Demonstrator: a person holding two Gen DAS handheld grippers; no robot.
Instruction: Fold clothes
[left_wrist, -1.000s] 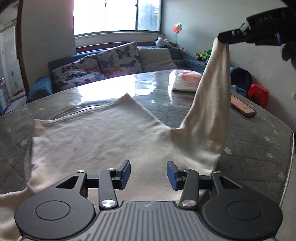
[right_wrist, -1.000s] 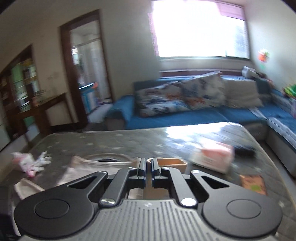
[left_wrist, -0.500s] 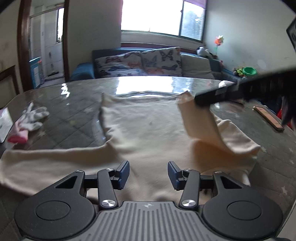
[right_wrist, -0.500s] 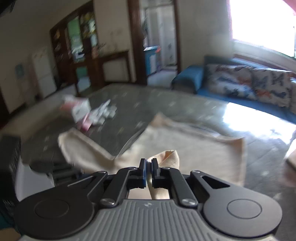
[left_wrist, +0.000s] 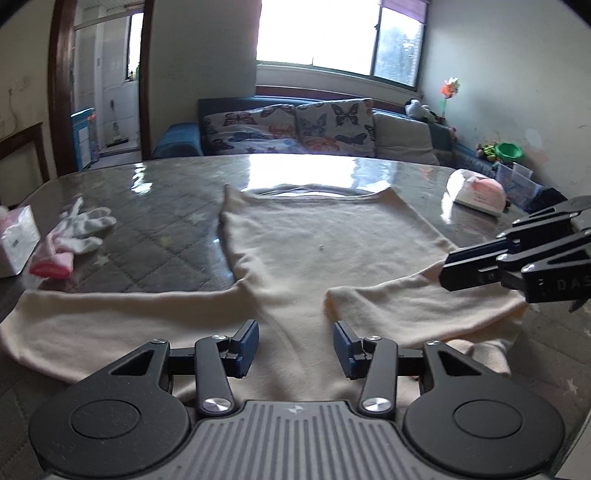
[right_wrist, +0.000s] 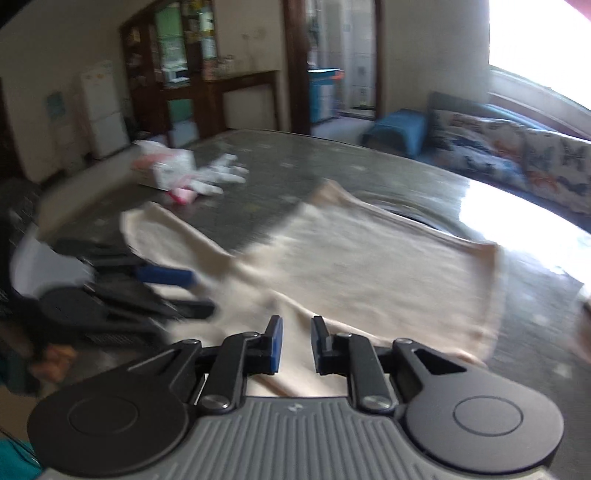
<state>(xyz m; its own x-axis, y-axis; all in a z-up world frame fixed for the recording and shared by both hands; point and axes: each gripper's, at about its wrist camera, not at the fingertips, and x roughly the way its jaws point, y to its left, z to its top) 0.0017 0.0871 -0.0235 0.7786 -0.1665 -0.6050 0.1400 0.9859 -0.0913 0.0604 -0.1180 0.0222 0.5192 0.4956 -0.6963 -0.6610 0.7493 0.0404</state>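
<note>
Right gripper (right_wrist: 296, 345), jaws opening, has released the sleeve (left_wrist: 417, 306), now folded across the cream sweater (left_wrist: 332, 254) mid-table (left_wrist: 155, 206). Left gripper (left_wrist: 295, 345) hovers half-open, empty. Opposite sleeve remains unfolded.

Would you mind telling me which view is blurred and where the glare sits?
Right wrist view: motion blur smears the gloves and the left hand-held gripper. Left wrist view: sharp, but window glare washes the table beyond the sweater.

Black left gripper (left_wrist: 295, 345), blue-padded jaws, silver screws, ribbed grey housing
</note>
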